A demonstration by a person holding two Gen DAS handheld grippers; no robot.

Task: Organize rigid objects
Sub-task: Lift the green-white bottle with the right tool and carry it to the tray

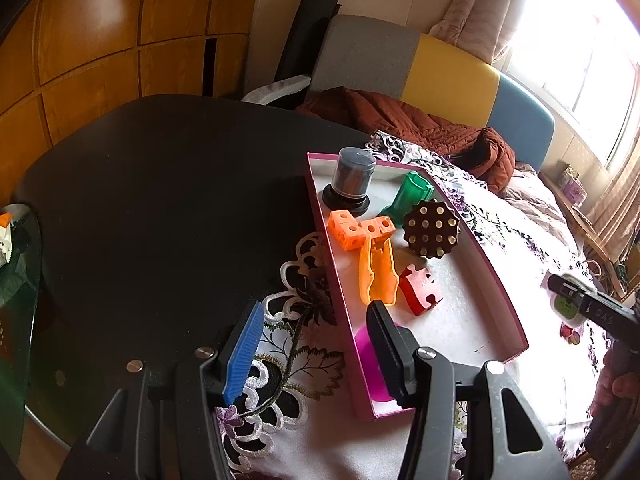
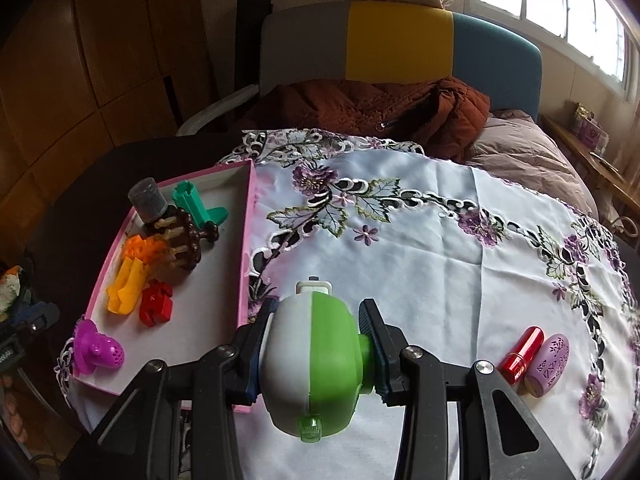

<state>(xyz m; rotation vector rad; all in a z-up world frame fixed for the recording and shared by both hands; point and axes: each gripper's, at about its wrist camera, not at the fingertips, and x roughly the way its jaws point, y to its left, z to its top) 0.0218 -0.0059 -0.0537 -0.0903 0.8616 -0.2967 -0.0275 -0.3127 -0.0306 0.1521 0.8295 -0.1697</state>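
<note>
Right hand-held gripper clamps a green-and-white device (identity unclear) above the cloth. Left hand-held gripper empty, jaws apart, over the pink tray.

Glossy plastic reel; embroidered cloth; matt cardboard tray.

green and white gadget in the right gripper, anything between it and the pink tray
Nothing visible. The right gripper holds the green and white gadget just right of the pink tray, beside its near right wall; the tray floor next to that wall looks bare.
</note>
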